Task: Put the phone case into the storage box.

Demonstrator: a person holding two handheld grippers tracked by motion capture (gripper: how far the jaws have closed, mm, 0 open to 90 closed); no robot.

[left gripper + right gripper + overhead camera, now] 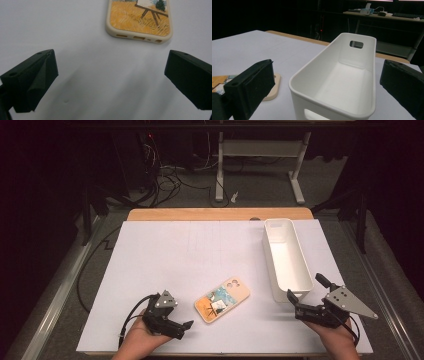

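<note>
holding my left tongs [184,326] open and empty, i find the phone case [222,299] just ahead on the counter [165,255], its long axis slanting away toward the white bin [286,258]; my right tongs [292,301], open too, sit farther off.

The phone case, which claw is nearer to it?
Left. The left claw sits open just short of the phone case; the right claw is farther off, facing the white bin.
</note>
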